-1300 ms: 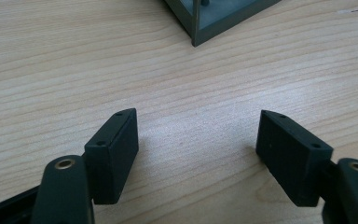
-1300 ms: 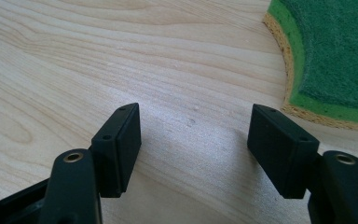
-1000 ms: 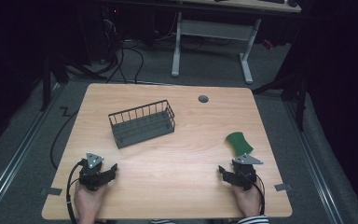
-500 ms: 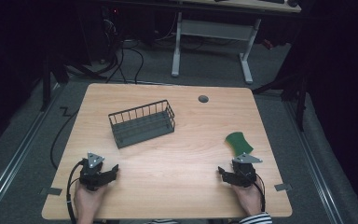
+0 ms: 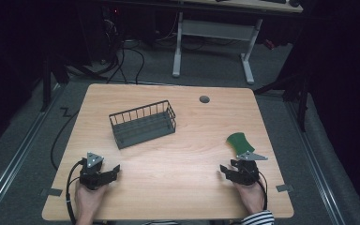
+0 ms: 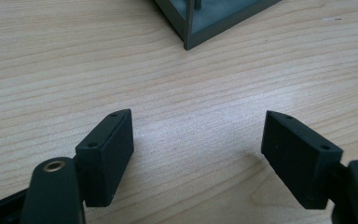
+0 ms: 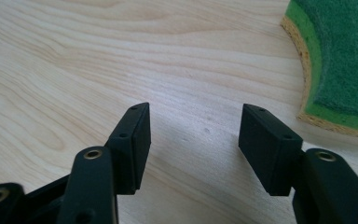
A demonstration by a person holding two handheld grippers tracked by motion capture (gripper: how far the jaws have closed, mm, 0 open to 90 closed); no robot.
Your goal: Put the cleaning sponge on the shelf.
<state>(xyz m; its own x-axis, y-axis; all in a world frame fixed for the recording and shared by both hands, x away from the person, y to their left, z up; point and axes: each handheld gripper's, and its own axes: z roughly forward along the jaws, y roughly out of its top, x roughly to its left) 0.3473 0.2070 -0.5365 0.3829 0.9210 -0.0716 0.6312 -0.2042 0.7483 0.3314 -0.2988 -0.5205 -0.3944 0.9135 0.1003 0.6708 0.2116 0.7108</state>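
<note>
A dark wire basket (image 5: 143,123) stands on the wooden table (image 5: 183,140), left of centre; one of its corners (image 6: 200,23) is at the top of the left gripper view. A green scouring sponge (image 5: 238,142) lies flat near the right edge, and its curved edge (image 7: 340,60) is in the right gripper view. My left gripper (image 5: 115,169) rests at the front left, open, with bare wood between its jaws (image 6: 198,154). At the front right, just below the sponge, my right gripper (image 5: 226,169) is open too, holding nothing (image 7: 193,140).
A round grommet (image 5: 204,99) sits in the table near the back edge. A second desk's white legs (image 5: 213,42) and cables stand on the grey floor beyond. Cables trail from both grippers off the front edge.
</note>
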